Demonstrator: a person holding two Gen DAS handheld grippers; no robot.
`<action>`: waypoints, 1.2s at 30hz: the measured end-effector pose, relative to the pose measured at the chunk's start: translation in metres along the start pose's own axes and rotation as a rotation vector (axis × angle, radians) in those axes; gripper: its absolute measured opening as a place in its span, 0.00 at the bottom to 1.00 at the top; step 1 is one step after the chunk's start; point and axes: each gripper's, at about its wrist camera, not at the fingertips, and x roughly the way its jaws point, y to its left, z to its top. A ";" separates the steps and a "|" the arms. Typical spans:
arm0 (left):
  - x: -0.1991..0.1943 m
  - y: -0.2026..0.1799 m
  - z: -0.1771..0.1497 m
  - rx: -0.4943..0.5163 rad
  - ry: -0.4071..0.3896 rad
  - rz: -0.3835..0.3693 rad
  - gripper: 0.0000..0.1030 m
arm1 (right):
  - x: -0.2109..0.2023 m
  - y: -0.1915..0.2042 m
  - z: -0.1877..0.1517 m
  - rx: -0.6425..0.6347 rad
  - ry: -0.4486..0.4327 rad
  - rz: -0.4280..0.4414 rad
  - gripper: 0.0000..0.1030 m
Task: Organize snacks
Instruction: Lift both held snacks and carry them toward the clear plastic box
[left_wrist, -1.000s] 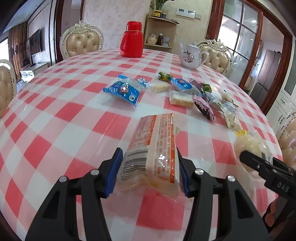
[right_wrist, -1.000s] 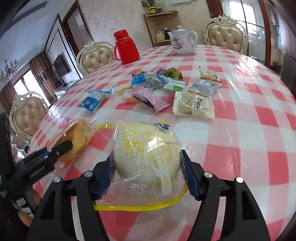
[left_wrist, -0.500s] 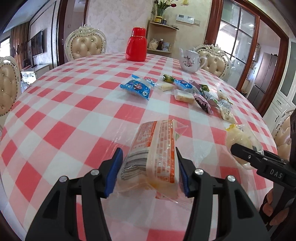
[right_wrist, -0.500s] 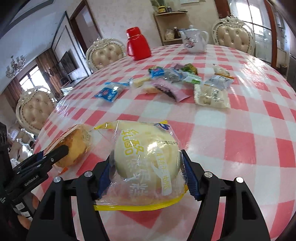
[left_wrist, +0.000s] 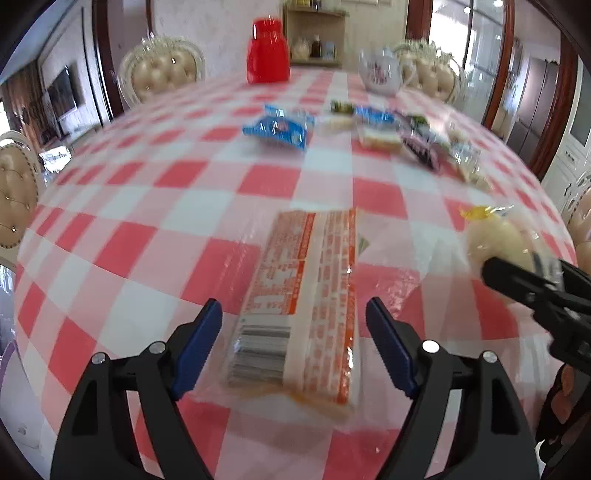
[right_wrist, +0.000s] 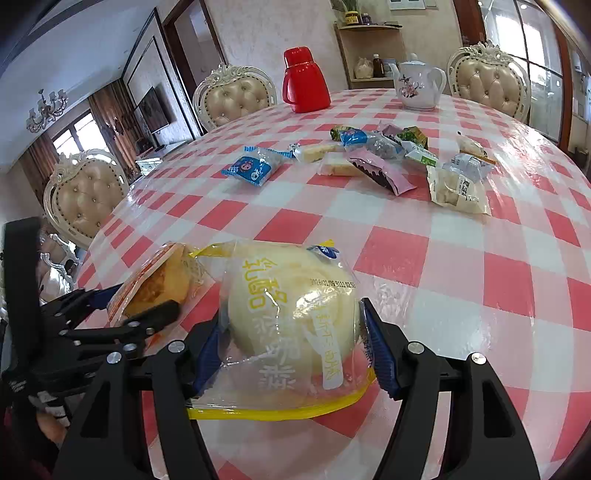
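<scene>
An orange-printed cake packet (left_wrist: 306, 295) lies flat on the checked table near its front edge. My left gripper (left_wrist: 293, 339) straddles it with jaws opening, and both blue pads stand clear of the wrapper. In the right wrist view that packet (right_wrist: 155, 284) sits just left of a round white bun in a clear bag with a yellow strip (right_wrist: 291, 317). My right gripper (right_wrist: 291, 354) is shut on the bun, pads pressing both its sides. The bun (left_wrist: 498, 240) also shows at the right of the left wrist view.
Several small snack packets (right_wrist: 388, 162) lie in a cluster mid-table, with a blue packet (right_wrist: 253, 168) apart to their left. A red flask (right_wrist: 304, 83) and a white teapot (right_wrist: 417, 86) stand at the far edge. Padded chairs (right_wrist: 236, 98) ring the round table (right_wrist: 461, 258).
My left gripper's jaws have spread and let go of the orange packet, which now lies on the table. Both grippers have drawn back toward the near edge. The right keeps hold of the bun.
</scene>
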 end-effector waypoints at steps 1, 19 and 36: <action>0.003 0.001 0.000 -0.003 0.014 -0.008 0.52 | 0.000 0.001 -0.001 -0.003 0.000 -0.001 0.64; -0.067 0.036 -0.027 -0.089 -0.135 0.096 0.47 | 0.003 0.051 -0.012 -0.101 0.034 0.078 0.64; -0.122 0.134 -0.085 -0.231 -0.156 0.228 0.47 | 0.003 0.188 -0.037 -0.385 0.079 0.225 0.64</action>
